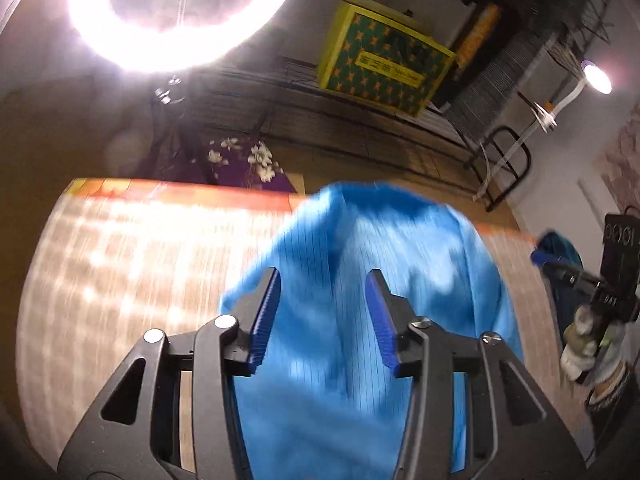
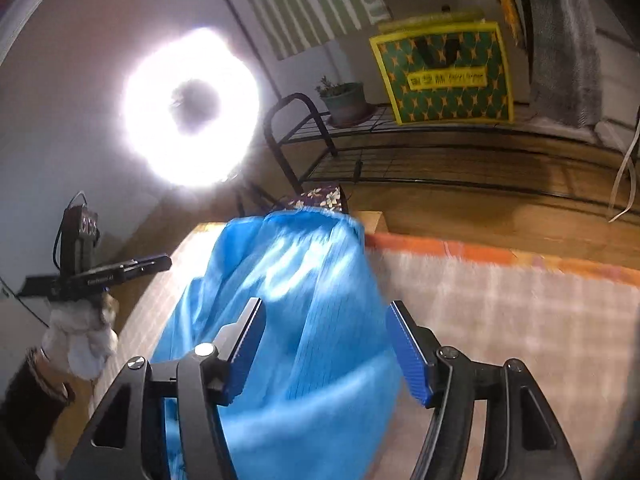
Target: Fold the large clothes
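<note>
A bright blue pinstriped garment [image 1: 360,340] lies bunched in a heap on a checked mat [image 1: 140,264]. In the left wrist view my left gripper [image 1: 324,272] hovers over the heap, jaws apart, blue pads clear of the cloth. At that view's right edge a gloved hand [image 1: 588,336] holds the right gripper [image 1: 560,264]. The right wrist view shows the same garment [image 2: 300,320] below my right gripper [image 2: 325,302], whose jaws stand wide with nothing pressed between them. The left gripper [image 2: 152,262] and its gloved hand [image 2: 80,328] appear at the left there.
The mat's far border is an orange strip [image 2: 480,252]. Beyond it are a purple floral cloth [image 1: 248,164], a black wire rack [image 2: 400,160] holding a yellow-green patterned bag [image 2: 444,76] and a potted plant [image 2: 346,98], and a glaring ring light [image 2: 192,108].
</note>
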Tool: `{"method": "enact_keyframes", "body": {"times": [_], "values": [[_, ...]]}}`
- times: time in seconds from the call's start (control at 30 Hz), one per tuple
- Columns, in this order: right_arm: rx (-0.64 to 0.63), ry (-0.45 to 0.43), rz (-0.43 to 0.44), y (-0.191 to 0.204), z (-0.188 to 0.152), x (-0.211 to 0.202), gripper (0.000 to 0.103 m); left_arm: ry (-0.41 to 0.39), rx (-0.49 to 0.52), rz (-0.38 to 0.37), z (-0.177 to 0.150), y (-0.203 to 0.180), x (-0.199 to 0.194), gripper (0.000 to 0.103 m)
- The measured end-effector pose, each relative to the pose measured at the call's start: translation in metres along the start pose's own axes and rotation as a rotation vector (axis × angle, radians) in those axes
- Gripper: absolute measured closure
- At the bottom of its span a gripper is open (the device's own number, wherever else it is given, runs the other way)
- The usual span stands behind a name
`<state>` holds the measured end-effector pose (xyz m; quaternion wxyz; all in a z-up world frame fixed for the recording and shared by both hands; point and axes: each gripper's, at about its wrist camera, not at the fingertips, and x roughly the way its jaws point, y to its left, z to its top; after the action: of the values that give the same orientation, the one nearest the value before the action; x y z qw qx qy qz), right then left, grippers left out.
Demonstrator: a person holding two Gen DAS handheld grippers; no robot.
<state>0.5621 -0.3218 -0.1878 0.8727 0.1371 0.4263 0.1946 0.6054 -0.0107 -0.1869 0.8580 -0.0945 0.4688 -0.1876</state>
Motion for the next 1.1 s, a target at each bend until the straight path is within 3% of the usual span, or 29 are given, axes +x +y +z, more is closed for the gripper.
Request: {"method": "enact_keyframes", "body": {"times": [0.2,0.3,0.33,0.37,0.4,0.43,0.47,0.6,0.67,0.77,0.93,1.1], "values": [[0.013,0.129,0.043,-0.015,0.042,0.079,0.038,0.105,-0.014,0.022,0.044,0.000,0.067,0.057],[0.045,0.207,0.057,-0.023,0.048,0.114,0.047,0.153,-0.039,0.005,0.050,0.003,0.094,0.057],[0.058,0.224,0.058,-0.025,0.049,0.122,0.064,0.160,-0.046,0.001,0.049,0.002,0.099,0.057],[0.075,0.249,0.069,-0.028,0.049,0.132,0.079,0.163,-0.052,-0.013,0.048,0.003,0.104,0.064],[0.086,0.259,0.071,-0.028,0.049,0.138,0.086,0.158,-0.060,-0.018,0.046,0.004,0.105,0.086],[0.074,0.252,0.066,-0.025,0.048,0.140,0.096,0.156,-0.071,-0.040,0.045,0.005,0.106,0.094],[0.032,0.239,0.057,-0.018,0.048,0.138,0.101,0.137,-0.086,-0.079,0.044,0.007,0.104,0.096],[-0.161,0.100,-0.048,0.010,0.056,0.113,0.103,0.015,-0.121,-0.113,0.042,0.016,0.087,0.101],[-0.253,0.042,-0.113,0.020,0.054,0.109,0.103,0.034,-0.125,-0.078,0.039,0.021,0.097,0.101],[-0.275,0.124,-0.196,0.022,0.046,0.135,0.103,0.067,-0.099,-0.040,0.033,0.015,0.108,0.102],[-0.212,0.085,-0.153,0.022,0.053,0.117,0.103,0.039,-0.082,-0.058,0.036,0.004,0.086,0.103],[-0.245,0.040,-0.132,0.038,0.061,0.078,0.103,-0.006,-0.047,-0.086,0.040,-0.013,0.043,0.103]]}}
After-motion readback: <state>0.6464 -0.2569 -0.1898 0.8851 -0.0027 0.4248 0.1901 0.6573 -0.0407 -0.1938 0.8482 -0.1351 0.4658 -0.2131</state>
